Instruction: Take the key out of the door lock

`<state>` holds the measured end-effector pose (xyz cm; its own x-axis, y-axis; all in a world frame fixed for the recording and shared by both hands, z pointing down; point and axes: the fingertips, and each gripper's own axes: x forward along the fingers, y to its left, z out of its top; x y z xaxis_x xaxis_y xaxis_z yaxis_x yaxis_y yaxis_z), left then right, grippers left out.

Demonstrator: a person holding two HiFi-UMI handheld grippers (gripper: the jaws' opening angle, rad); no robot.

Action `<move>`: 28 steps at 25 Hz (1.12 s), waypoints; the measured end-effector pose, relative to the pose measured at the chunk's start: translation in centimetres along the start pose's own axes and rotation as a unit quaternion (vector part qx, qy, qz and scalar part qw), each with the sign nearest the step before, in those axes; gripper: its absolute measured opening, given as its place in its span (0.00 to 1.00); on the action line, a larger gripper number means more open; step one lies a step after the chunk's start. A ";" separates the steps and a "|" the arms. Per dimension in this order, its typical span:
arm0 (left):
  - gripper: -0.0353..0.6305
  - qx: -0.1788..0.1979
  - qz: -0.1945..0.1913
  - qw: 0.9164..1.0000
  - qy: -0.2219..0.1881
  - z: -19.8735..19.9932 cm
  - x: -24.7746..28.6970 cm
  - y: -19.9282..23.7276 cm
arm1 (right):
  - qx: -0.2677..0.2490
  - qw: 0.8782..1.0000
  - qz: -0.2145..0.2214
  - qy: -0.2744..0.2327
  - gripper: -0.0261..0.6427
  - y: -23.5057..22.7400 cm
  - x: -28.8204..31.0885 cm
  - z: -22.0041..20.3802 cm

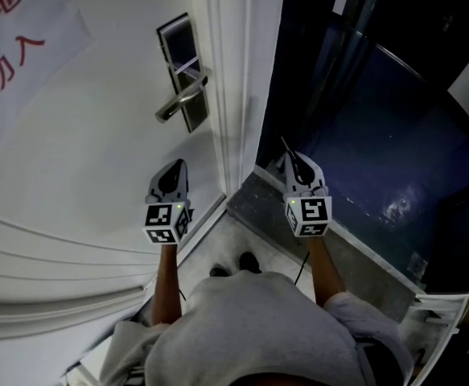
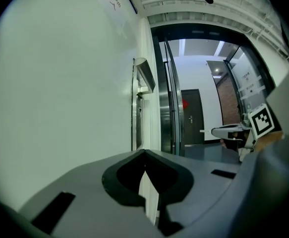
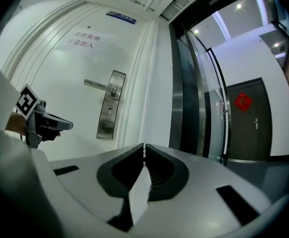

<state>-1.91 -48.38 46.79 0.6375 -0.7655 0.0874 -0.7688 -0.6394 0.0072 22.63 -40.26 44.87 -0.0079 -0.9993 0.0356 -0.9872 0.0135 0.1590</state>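
Jaws shut and empty on left gripper (image 1: 176, 167) and right gripper (image 1: 292, 161), both well short of the lock plate (image 1: 184, 71), could jab the handle (image 1: 182, 101) or miss the key, unseen here.

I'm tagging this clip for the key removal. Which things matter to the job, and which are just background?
Job: lock plate, lever handle, white door, left hand-held gripper and right hand-held gripper, both shut and empty. No key can be made out.
Background: red-lettered sign, far dark door, glass panels.
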 end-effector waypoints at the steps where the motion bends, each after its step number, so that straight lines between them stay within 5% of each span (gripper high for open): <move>1: 0.08 -0.001 0.000 1.000 0.001 -0.1 0.0 0.0 | 0.001 1.000 0.001 0.001 0.08 0.1 0.0 0.0; 28: 0.08 -0.004 -0.003 1.000 0.005 -0.5 0.4 -0.2 | -0.001 1.000 0.017 0.009 0.08 1.5 1.3 -0.6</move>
<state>-1.57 -48.53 47.29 0.6418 -0.7608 0.0965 -0.7653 -0.6435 0.0156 21.25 -41.49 45.70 -0.0379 -0.9975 0.0592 -0.9862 0.0469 0.1588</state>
